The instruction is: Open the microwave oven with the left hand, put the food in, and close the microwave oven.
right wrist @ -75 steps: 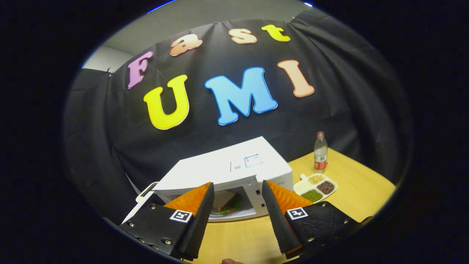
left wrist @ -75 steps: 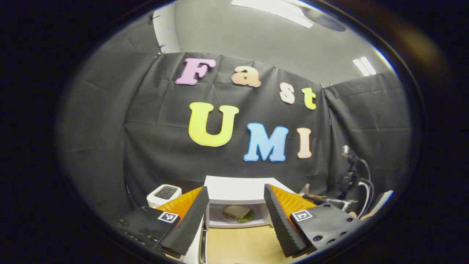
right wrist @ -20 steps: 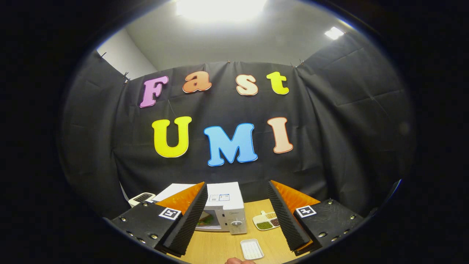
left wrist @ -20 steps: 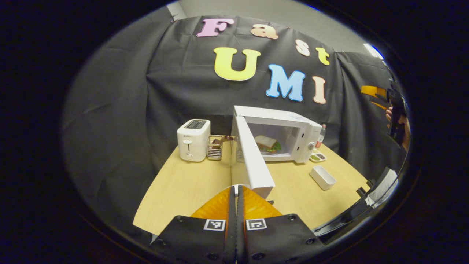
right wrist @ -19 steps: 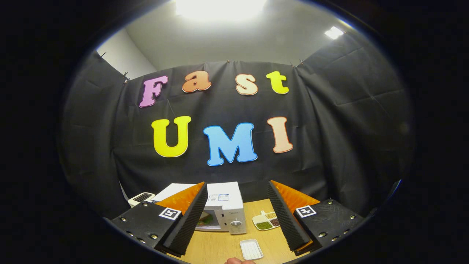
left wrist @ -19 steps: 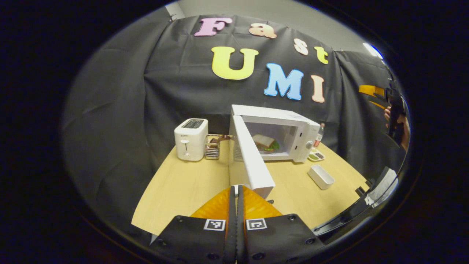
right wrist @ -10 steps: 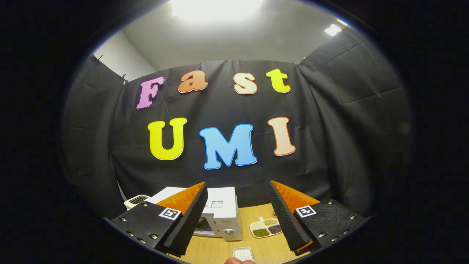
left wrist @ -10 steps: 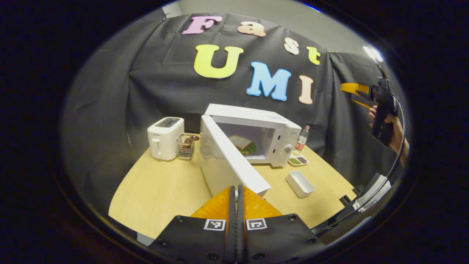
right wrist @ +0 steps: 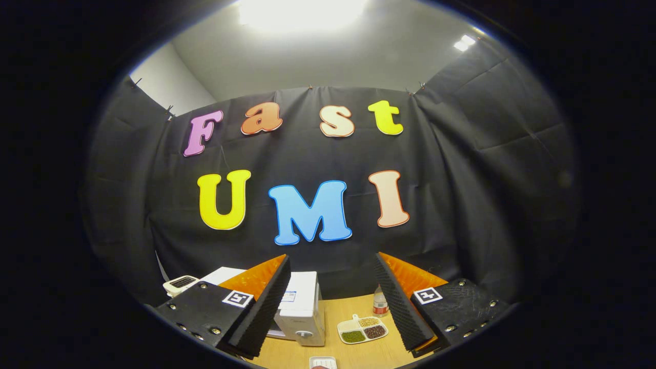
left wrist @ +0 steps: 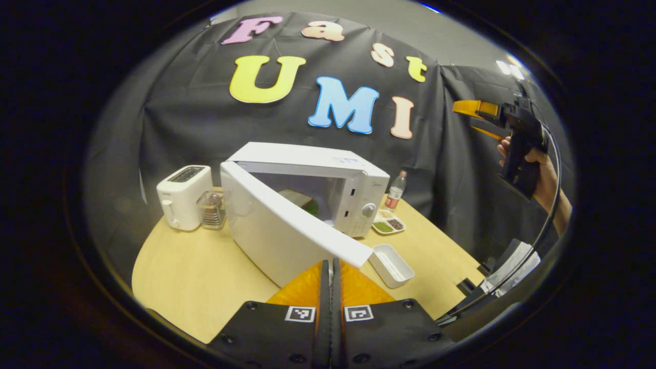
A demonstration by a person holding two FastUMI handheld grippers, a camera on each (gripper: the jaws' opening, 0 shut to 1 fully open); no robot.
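The microwave oven [left wrist: 328,179] door [left wrist: 287,225] swings more toward shut than it did half a second ago, when it stood out wider and showed more of the inside. The left gripper [left wrist: 330,271] has followed it round, and the oven now looks bigger and sits more to the left in the left gripper view.

The oven is white and stands near the back edge of the table [left wrist: 195,277]. The door is about half closed, hinged on the oven's left side. The food [left wrist: 300,200], a sandwich with something green, lies inside, partly hidden by the door.

The left gripper's two fingers are pressed together with nothing between them. Their tips sit right at the free edge of the door.

A white toaster [left wrist: 182,197] stands at the back left of the table, with a small rack [left wrist: 212,210] just beside it. To the right of the oven are a bottle [left wrist: 395,189], a snack plate [left wrist: 388,224] and a white tray [left wrist: 392,264].

The right gripper [right wrist: 332,297] is held up high by a hand [left wrist: 538,169], well away from the table. Its fingers are spread apart and hold nothing.
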